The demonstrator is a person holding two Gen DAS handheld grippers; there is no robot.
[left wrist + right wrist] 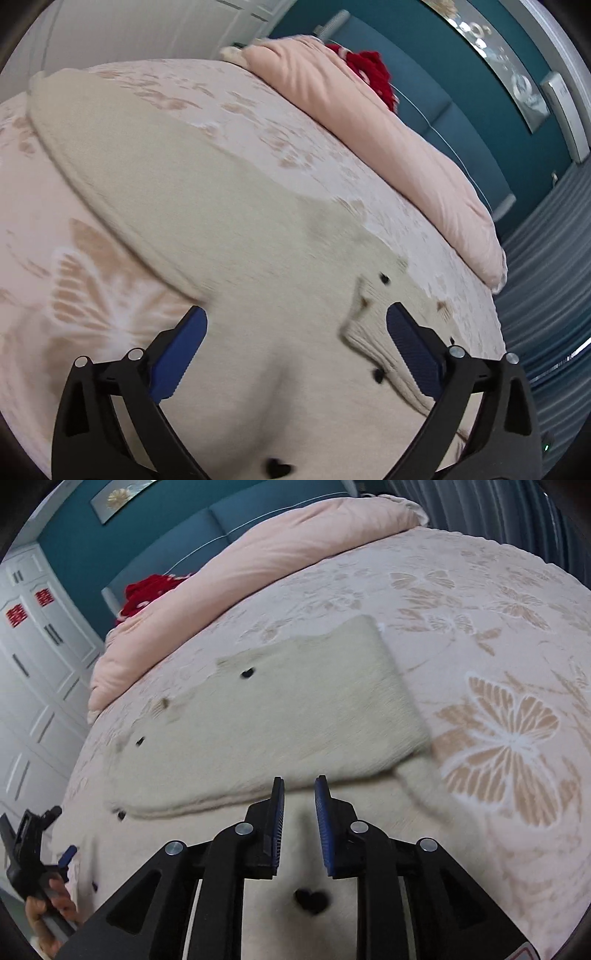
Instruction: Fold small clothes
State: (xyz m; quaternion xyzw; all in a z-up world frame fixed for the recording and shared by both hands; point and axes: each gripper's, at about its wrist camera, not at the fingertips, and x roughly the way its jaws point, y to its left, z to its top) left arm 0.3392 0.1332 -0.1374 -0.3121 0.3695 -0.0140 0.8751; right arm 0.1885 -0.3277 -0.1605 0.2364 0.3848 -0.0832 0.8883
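A cream knitted cardigan (207, 206) with small black heart marks lies flat on the bed; it also shows in the right wrist view (303, 709), with one part folded over the body. My left gripper (295, 321) is wide open just above the garment near its buttoned ribbed edge (373, 347). My right gripper (299, 794) hovers over the garment's near part with its jaws a narrow gap apart, holding nothing. The left gripper also shows at the lower left of the right wrist view (55, 845), held by a hand.
The bed has a pink bedspread with butterfly patterns (506, 738). A rolled pink duvet (369, 122) lies along the head end, with a red item (373, 70) behind it. A teal headboard (155, 550) and white wardrobe doors (40, 638) stand beyond.
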